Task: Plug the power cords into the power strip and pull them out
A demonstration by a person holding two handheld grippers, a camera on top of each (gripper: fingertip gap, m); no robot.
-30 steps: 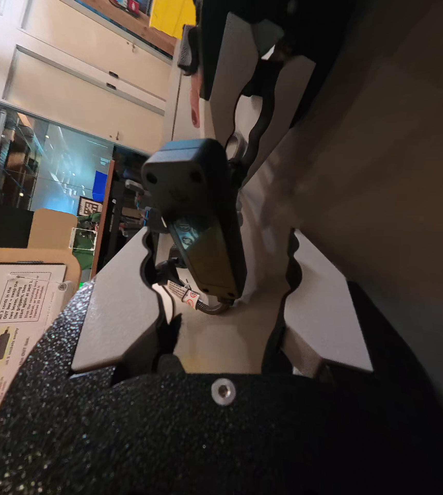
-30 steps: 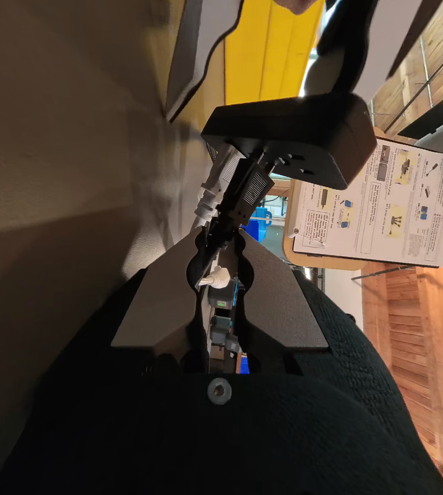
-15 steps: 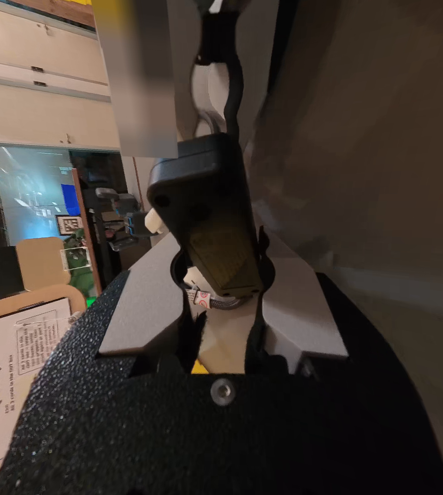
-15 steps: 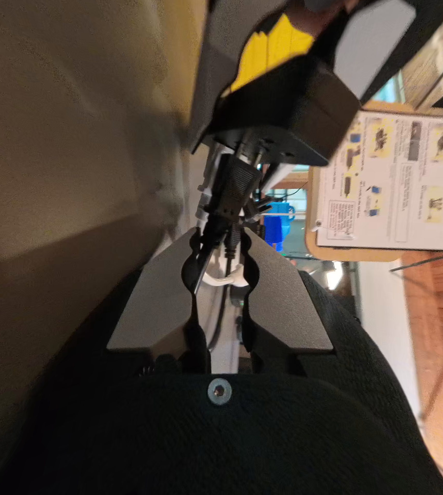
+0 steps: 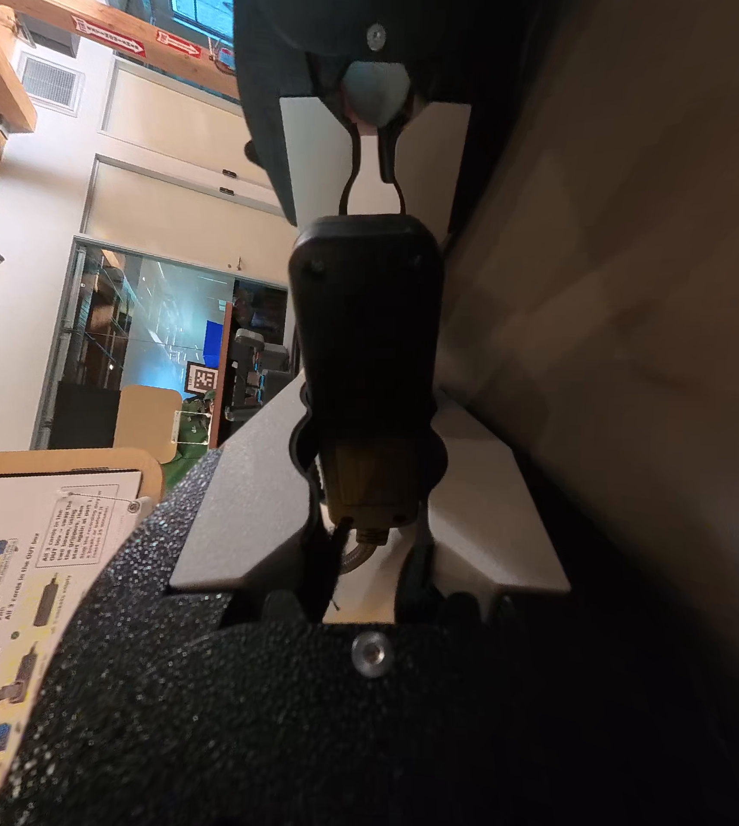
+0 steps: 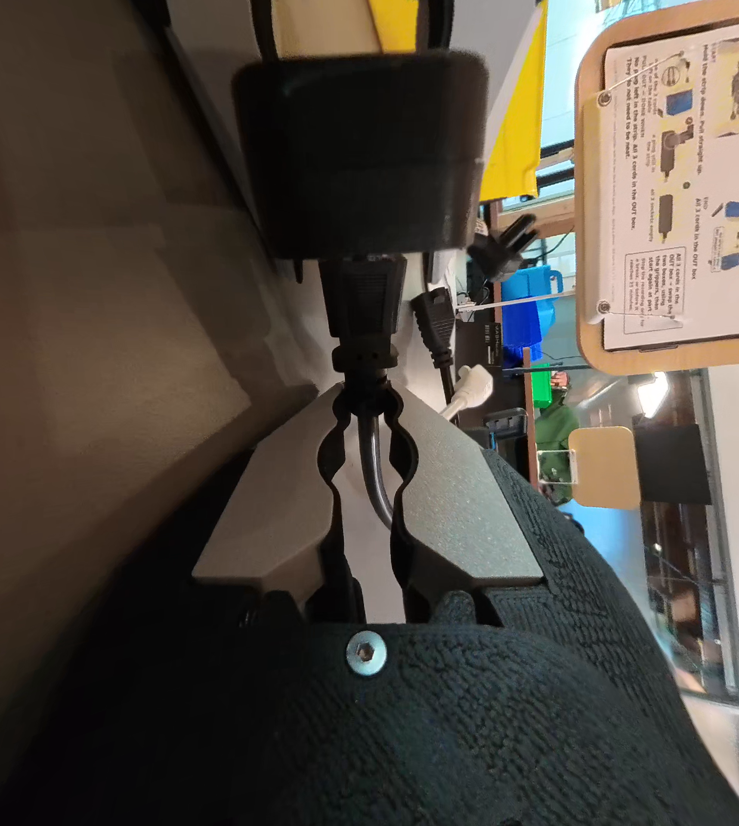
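In the left wrist view my left gripper [image 5: 367, 398] is shut on the near end of the black power strip [image 5: 365, 322], whose braided cable [image 5: 356, 558] runs back between the fingers. My right gripper [image 5: 372, 196] faces it from the strip's far end. In the right wrist view my right gripper [image 6: 367, 395] is shut on the neck of a black power cord's plug [image 6: 363, 304]. The plug sits against the face of the power strip [image 6: 358, 152], with no prongs showing. The cord [image 6: 374, 469] trails back between my fingers.
A second black plug [image 6: 437, 317] and a white plug [image 6: 475, 384] lie on the light table [image 6: 90, 313] beyond the strip. A blue bin [image 6: 528, 308] stands farther back. An instruction sheet on a wooden board [image 6: 671, 201] stands at the side and also shows in the left wrist view [image 5: 23, 603].
My left gripper, open a second ago, has shut on the power strip. My right gripper has pushed the black plug in until its prongs no longer show. Both views have swung round.
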